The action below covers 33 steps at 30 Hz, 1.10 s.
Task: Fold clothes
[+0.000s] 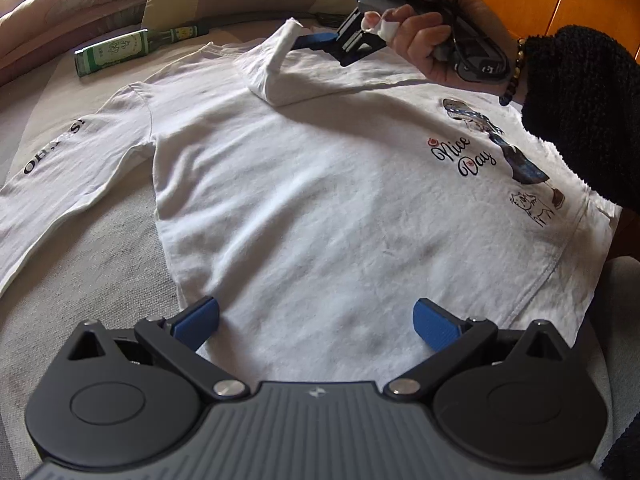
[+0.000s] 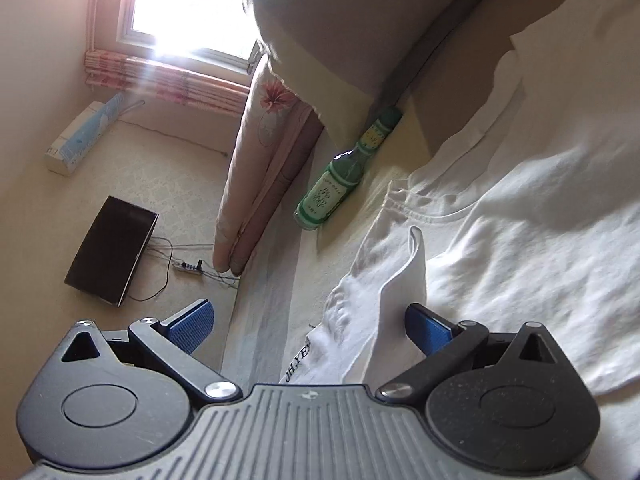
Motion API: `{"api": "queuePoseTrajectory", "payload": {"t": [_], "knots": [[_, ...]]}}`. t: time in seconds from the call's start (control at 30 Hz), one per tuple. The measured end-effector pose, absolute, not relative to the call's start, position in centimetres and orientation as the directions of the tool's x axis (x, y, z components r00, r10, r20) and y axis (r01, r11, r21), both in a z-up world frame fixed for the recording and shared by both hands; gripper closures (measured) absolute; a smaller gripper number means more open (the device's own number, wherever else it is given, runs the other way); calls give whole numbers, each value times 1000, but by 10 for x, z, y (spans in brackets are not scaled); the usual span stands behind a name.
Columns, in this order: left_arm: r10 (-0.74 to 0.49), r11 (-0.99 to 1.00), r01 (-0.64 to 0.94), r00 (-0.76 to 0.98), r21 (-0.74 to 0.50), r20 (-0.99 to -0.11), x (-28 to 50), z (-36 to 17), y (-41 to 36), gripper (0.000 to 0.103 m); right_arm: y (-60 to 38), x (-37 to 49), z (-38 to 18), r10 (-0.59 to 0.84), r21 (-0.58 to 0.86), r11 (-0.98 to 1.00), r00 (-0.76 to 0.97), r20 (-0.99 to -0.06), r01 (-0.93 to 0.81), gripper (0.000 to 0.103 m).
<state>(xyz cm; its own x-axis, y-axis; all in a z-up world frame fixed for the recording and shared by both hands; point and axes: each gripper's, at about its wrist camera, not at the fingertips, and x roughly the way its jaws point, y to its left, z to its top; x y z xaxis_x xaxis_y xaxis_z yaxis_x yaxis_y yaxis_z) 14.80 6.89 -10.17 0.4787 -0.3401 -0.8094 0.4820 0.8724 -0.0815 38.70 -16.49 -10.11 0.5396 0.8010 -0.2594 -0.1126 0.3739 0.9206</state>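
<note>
White shirt (image 1: 320, 184) lies flat on the bed (image 1: 80, 280). Left claw (image 1: 316, 322) hovers spread over the near hem; right claw (image 2: 310, 326), gripped by a hand (image 1: 436, 40) at far right, stands spread too, one finger touching the raised sleeve (image 2: 404, 280). Green bottle (image 1: 132, 48) far left.

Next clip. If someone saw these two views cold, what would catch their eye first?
Most likely the white long-sleeved shirt spread flat across the bed, with its "Nice Day" print near the person's dark sleeve. Next, the right gripper at the far edge, beside a raised cuff, its jaws spread wide in its own view. A green bottle lies by the floral pillows.
</note>
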Motion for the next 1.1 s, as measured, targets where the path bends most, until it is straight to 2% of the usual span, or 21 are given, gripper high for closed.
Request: {"api": "queuePoseTrajectory", "payload": {"t": [0.1, 0.4, 0.57, 0.77, 0.87, 1.03, 1.1], "knots": [[-337, 873, 480, 480, -79, -810, 148, -101, 68, 1, -135, 388, -85, 855, 916, 355, 461, -237, -186, 0], [-344, 875, 477, 495, -82, -798, 142, -104, 73, 1, -192, 354, -46, 685, 734, 639, 603, -408, -229, 0], [-351, 870, 488, 512, -71, -784, 140, -107, 73, 1, -241, 322, -53, 426, 459, 875, 699, -574, -156, 0], [-341, 900, 422, 517, -112, -785, 144, -95, 82, 1, -246, 328, -81, 156, 169, 984, 740, -655, -58, 0], [-324, 919, 379, 564, -110, -759, 151, -78, 92, 1, -242, 316, -87, 147, 175, 984, 721, -677, -36, 0], [-346, 904, 421, 629, -69, -696, 196, -41, 75, 1, -237, 297, -97, 134, 185, 983, 688, -713, 0, 0], [-380, 884, 464, 639, -60, -669, 224, -33, 57, 1, -245, 275, -99, 197, 276, 961, 721, -664, -9, 0]]}}
